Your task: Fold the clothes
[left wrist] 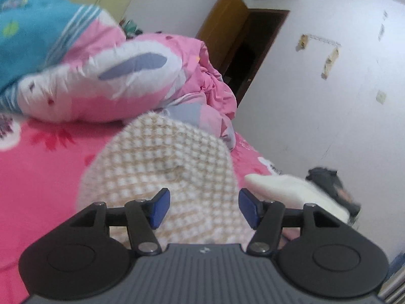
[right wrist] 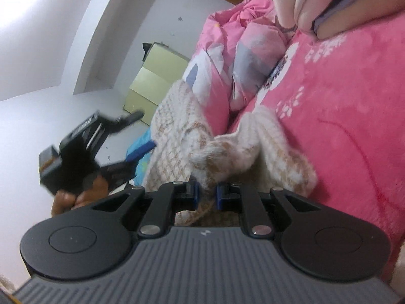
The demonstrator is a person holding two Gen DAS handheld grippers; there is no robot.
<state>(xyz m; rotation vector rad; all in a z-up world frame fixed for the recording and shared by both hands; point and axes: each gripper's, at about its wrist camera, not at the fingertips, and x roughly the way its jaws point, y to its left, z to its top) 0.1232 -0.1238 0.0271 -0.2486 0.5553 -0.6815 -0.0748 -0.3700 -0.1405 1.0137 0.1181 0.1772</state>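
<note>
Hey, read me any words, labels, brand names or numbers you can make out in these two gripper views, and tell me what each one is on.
No text is readable in either view.
Left gripper housing: a small pale logo mark, a symbol and not letters.
Right gripper housing: the same small mark, no letters.
Pink bedsheet: a dark patch of print near the quilt, possibly lettering, too blurred to read.
Knitted sweater: a check pattern only, no label visible.

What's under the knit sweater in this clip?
The sweater lies on the pink sheet, its far edge against the quilt. Whatever lies beneath the sweater itself is covered. The right tongs pinch a fold of it.
</note>
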